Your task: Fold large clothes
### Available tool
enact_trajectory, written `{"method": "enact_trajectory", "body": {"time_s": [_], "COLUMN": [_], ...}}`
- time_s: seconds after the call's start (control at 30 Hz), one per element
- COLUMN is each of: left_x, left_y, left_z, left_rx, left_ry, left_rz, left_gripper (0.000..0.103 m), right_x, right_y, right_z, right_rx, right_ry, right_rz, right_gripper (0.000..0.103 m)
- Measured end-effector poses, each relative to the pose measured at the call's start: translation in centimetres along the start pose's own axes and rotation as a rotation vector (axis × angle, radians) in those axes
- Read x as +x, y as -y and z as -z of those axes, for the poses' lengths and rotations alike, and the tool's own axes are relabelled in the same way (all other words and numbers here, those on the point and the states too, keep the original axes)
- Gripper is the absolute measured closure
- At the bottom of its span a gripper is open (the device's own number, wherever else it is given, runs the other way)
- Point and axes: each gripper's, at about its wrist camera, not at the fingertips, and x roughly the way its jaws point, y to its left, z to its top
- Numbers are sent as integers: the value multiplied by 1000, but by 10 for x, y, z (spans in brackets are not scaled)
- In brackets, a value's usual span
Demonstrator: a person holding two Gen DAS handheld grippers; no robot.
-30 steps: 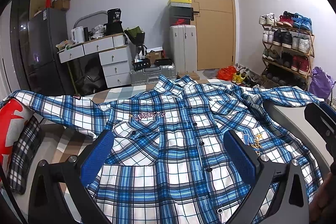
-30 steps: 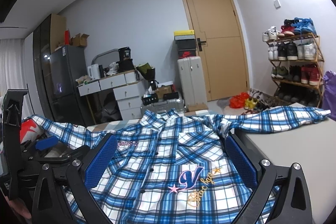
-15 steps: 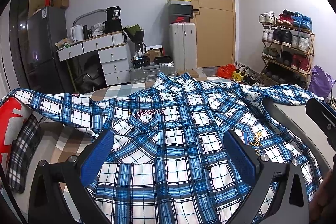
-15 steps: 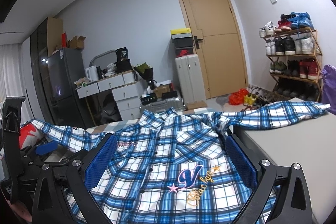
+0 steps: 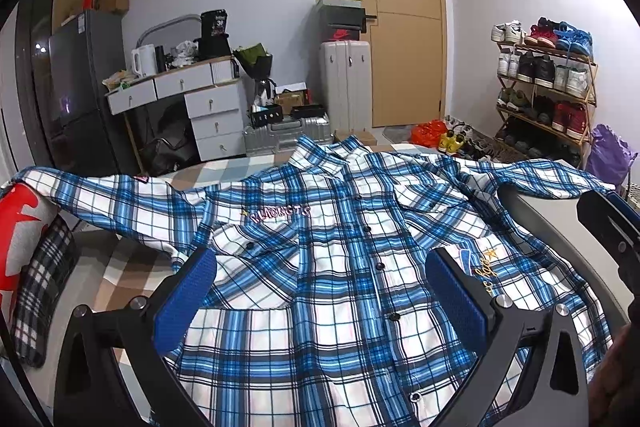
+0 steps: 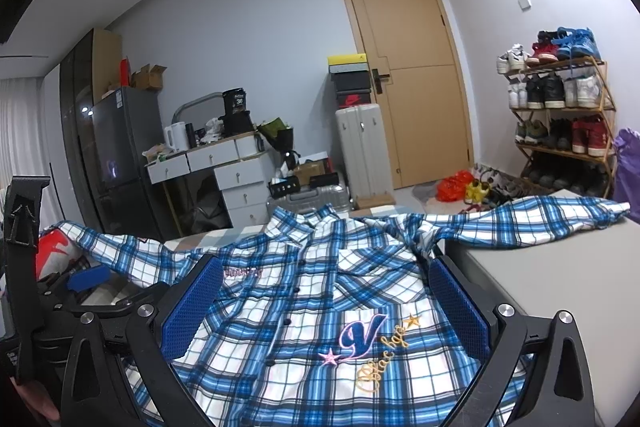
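Plaid shirt (image 5: 320, 267) flat on grey table (image 6: 540, 287); door (image 6: 416, 67) behind.

Black claw (image 5: 320, 299), blue ribbed pads (image 5: 186, 297)

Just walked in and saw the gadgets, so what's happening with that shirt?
A person is holding a two-finger gripper in each hand over a blue plaid shirt, apparently about to fold it. The shirt lies spread out, front up and buttoned, with both sleeves stretched out to the sides. The left gripper and the right gripper are both open above the shirt's lower half, gripping nothing. No fold has been made yet.
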Motion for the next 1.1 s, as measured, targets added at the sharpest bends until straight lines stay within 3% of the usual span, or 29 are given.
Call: {"method": "enact_trajectory", "body": {"time_s": [0.87,1.1], "left_x": [-3,0], "left_y": [4,6], "left_z": [1,3], "left_rx": [24,35], "left_ry": [0,-6], "left_rz": [10,17], "left_gripper": [1,1], "right_x": [-1,8], "right_y": [0,29], "right_z": [-2,-12], "right_rx": [-15,111], "right_ry": [6,-27], "right_rz": [24,-47], "right_gripper": [0,0]}}
